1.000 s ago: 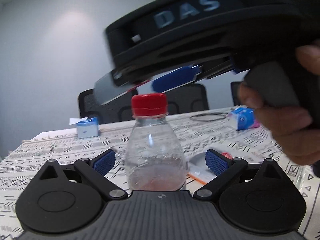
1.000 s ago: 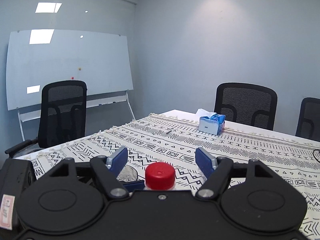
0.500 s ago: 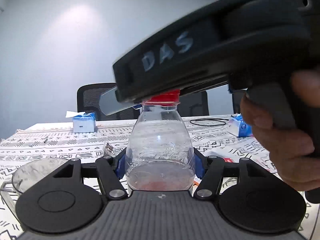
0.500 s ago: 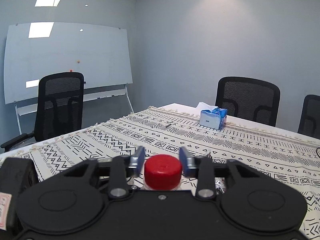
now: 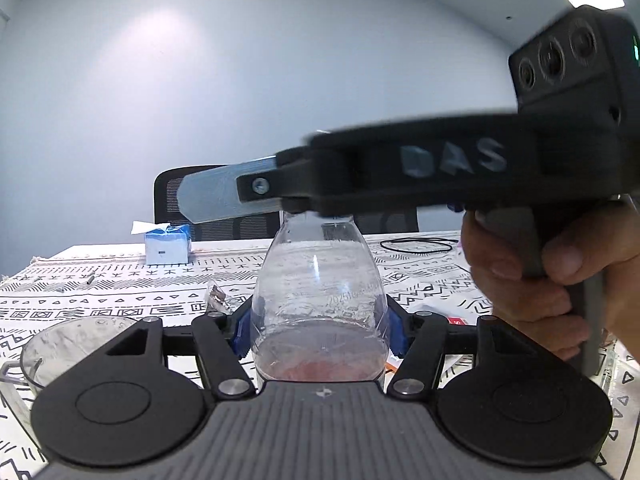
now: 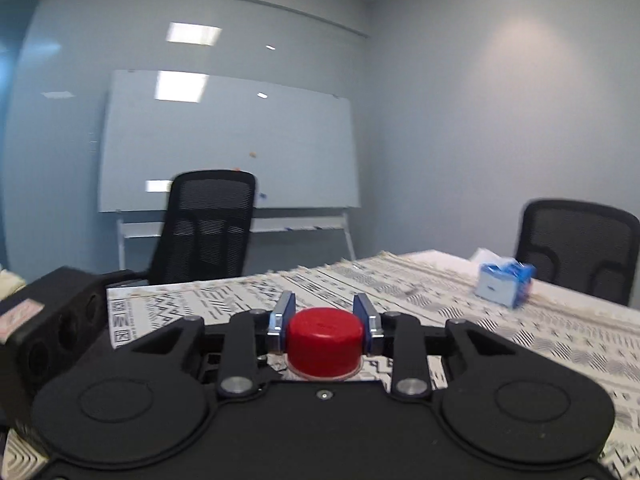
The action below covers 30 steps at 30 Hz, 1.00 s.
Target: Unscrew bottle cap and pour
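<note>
Across the bottom of the left wrist view, the left gripper (image 5: 320,334) shows a ribbed grey centre plate, two black round discs, black link arms with silver screws and blue ridged finger pads (image 5: 240,330). At upper right, the black right gripper (image 5: 224,200) bears raised grey letters "DAS", a silver-blue flat finger, a silver screw and three round sockets. A bare hand (image 5: 532,280) wraps its grey handle.

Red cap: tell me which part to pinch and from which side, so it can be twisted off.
Pinch the red cap on its short round side wall, two opposite sides, coming in level from the side, as the right gripper has it now. The left gripper clamps the clear bottle low, steadying it upright.
</note>
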Each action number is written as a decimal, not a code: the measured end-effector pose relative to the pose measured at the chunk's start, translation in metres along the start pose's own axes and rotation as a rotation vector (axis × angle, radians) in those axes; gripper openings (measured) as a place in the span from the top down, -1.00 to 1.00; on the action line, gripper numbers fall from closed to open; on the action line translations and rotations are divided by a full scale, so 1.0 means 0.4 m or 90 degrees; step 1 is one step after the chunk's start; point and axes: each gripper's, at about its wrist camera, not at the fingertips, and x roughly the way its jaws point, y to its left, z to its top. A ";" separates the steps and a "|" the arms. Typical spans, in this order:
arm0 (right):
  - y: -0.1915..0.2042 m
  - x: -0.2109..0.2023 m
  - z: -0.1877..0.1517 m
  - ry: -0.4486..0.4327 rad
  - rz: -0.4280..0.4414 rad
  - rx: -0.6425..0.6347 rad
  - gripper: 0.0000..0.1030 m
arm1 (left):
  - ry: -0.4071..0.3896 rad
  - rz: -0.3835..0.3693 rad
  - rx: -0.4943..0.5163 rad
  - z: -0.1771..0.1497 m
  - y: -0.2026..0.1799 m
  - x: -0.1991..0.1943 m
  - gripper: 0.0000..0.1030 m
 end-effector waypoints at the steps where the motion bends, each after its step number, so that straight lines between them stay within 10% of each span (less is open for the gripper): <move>1: -0.009 -0.004 -0.002 -0.004 0.022 -0.008 0.34 | 0.001 0.001 0.003 0.000 0.002 0.006 -0.13; 10: 0.084 0.010 0.076 0.053 -0.200 0.081 0.01 | 0.005 0.034 0.007 0.001 0.003 0.023 -0.14; 16: 0.151 0.019 0.076 0.072 -0.303 0.058 0.35 | 0.004 0.039 0.004 0.001 0.005 0.023 -0.14; 30: 0.021 -0.034 0.040 0.022 -0.077 0.023 0.37 | 0.004 0.017 0.005 0.002 0.013 0.032 -0.13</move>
